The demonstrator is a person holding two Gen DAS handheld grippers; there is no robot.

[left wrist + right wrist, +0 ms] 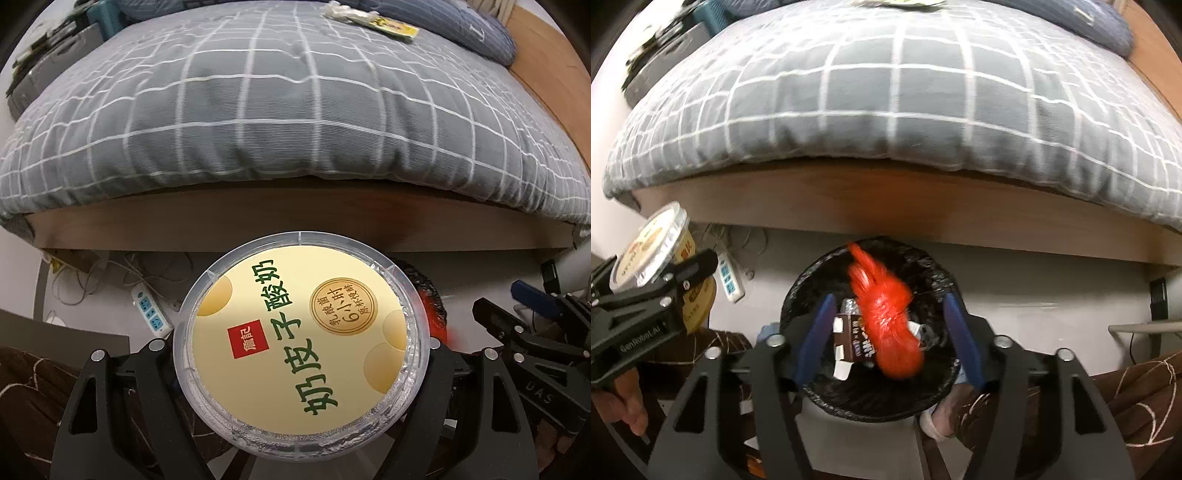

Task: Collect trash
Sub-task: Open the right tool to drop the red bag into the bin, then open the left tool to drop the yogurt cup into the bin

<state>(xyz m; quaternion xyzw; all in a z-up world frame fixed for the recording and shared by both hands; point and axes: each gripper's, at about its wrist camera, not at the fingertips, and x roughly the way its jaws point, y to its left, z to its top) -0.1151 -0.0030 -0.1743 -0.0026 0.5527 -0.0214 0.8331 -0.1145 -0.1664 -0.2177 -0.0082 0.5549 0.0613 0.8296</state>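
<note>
My left gripper (301, 343) is shut on a round yoghurt cup (301, 343) with a cream foil lid and green lettering. The right wrist view shows that cup (646, 247) held tilted at the far left. My right gripper (888, 332) stands open over a bin with a black liner (809, 284). A blurred red plastic bag (886, 317) is in the gap between the blue pads (816, 332), touching neither. Under it in the bin lies a brown drink carton (855, 341). The left wrist view shows the bin (424, 284) and the red bag (434, 314) mostly hidden behind the cup.
A bed with a grey checked duvet (280, 110) on a wooden frame (295, 221) rises behind the bin. Wrappers (369, 16) lie at its far end. A power strip (149, 312) and cables are on the floor to the left. Brown fabric (1137, 398) lies at the near corners.
</note>
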